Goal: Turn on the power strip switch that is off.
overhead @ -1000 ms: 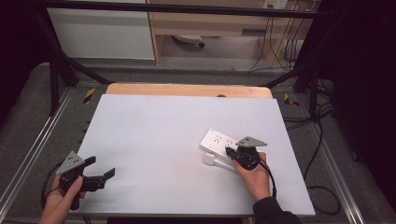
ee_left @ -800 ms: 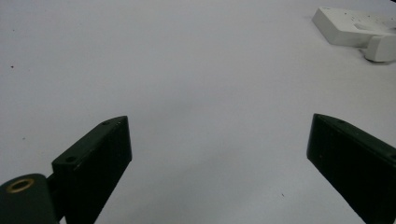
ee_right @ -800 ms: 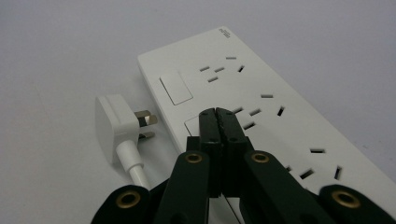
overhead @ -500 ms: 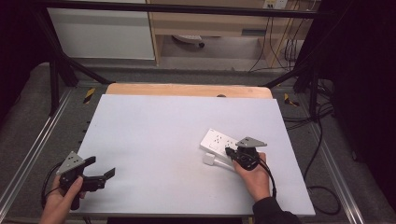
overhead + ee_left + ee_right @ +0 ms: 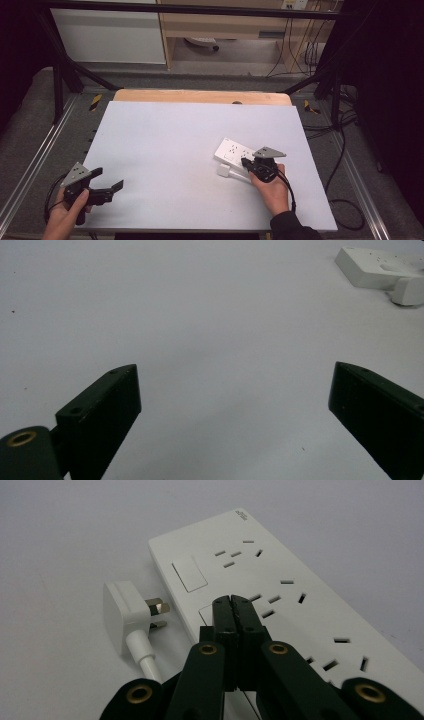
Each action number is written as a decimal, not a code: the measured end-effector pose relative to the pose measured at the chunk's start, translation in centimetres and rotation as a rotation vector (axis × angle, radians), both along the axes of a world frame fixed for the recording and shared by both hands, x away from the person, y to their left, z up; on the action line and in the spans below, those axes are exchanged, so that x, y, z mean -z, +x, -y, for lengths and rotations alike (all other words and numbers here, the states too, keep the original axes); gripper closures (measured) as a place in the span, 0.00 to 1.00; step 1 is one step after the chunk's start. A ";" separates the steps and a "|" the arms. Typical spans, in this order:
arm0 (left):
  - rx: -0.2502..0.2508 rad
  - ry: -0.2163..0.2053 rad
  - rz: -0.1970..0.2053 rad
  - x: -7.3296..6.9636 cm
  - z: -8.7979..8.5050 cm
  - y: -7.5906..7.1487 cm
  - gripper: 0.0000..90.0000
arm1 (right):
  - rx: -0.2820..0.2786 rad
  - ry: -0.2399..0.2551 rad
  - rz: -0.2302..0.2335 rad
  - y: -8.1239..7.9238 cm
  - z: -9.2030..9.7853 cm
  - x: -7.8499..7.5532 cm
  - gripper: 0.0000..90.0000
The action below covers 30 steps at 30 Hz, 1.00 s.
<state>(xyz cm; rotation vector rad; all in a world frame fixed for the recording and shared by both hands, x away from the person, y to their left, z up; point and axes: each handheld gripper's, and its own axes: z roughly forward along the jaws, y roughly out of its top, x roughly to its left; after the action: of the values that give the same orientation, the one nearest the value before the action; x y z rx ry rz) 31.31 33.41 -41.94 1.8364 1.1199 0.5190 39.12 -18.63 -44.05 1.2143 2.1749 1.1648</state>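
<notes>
White table (image 5: 165, 150) — right tongs (image 5: 233, 605) closed over power strip (image 5: 280, 595).

High view looks forward and down over the whole table (image 5: 165, 150). Right gripper view sits close over the power strip (image 5: 300, 595); left gripper view sees it far off.

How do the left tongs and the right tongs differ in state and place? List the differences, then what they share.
1. The left tongs stand wide open; the right tongs are shut with nothing between them.
2. The left tongs sit over bare table at its near left corner; the right tongs rest over the white power strip, beside its plug.
Shared: both are black, each held in one hand.
</notes>
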 end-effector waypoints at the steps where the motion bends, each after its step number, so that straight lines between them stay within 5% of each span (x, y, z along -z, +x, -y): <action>1: 0.000 0.000 0.000 0.0 0.0 0.0 0.07 | -0.001 -0.001 0.001 0.0 0.0 0.0 1.00; 30: 0.004 0.003 0.000 0.0 0.1 0.0 0.07 | 0.000 -0.010 -0.006 0.0 0.1 0.1 1.00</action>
<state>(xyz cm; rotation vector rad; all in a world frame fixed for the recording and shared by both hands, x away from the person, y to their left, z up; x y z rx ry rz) 31.33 33.34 -41.96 1.8405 1.1163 0.5188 39.17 -18.72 -44.18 1.2157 2.1823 1.1502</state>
